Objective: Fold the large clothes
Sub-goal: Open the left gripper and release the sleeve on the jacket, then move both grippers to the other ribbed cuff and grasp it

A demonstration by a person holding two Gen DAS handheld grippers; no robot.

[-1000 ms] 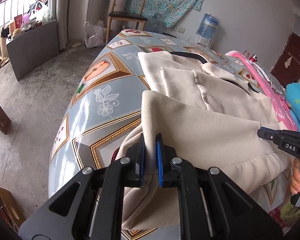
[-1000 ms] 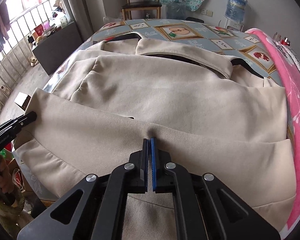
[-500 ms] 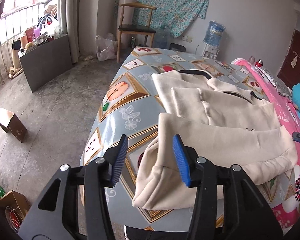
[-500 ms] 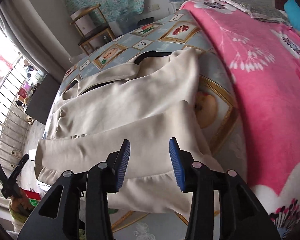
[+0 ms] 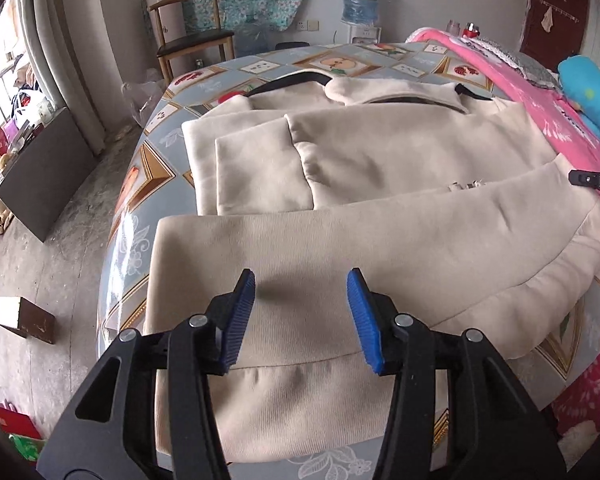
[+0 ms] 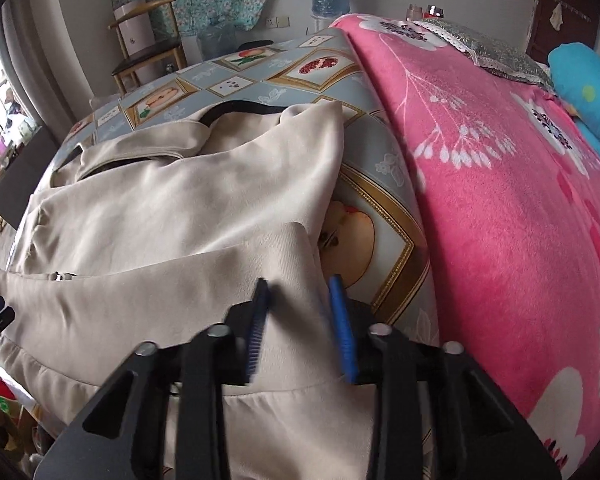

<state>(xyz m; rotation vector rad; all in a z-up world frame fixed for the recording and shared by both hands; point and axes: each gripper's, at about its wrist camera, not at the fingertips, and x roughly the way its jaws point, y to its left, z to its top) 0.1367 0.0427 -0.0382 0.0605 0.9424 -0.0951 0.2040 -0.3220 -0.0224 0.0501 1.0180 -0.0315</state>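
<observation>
Jacket (image 5: 380,168) lies flat on the patterned table (image 5: 136,208), its folded hem band directly under your left gripper (image 5: 302,316), whose jaws gape wide and hold nothing. From the right wrist, your right gripper (image 6: 302,328) straddles the jacket's (image 6: 172,216) hem corner, half open, beside the pink blanket (image 6: 500,208).

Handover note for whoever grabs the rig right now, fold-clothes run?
Left gripper: open, holding nothing, over the near-left part of the beige coat.
Right gripper: open, blurred, fingers straddling the folded hem's right end.
Coat lies on the patterned tablecloth, collar at the far end, beside the pink blanket.
Done: left sleeve folded in, bottom hem folded up across the body.
Left: probably one more fold away from you, then tidy edges.
</observation>
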